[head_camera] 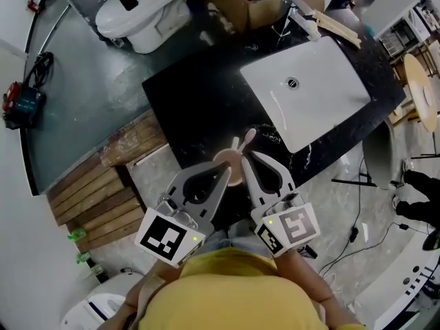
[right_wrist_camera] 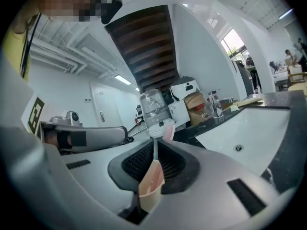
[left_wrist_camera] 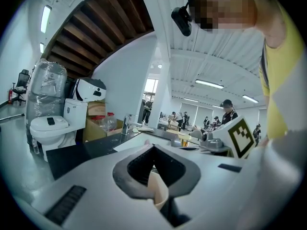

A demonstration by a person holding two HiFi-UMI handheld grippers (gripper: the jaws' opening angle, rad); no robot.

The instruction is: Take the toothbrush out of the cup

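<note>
Head view, lower centre: fingers of the left gripper (head_camera: 225,170) clamp the pink cup (head_camera: 235,176) steady while the right gripper (head_camera: 245,160) pinches the toothbrush (head_camera: 247,138) handle, apparently for extraction.

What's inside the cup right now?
The toothbrush: pink head and upper handle show above the cup rim. Its lower handle and the cup's bottom are hidden.
</note>
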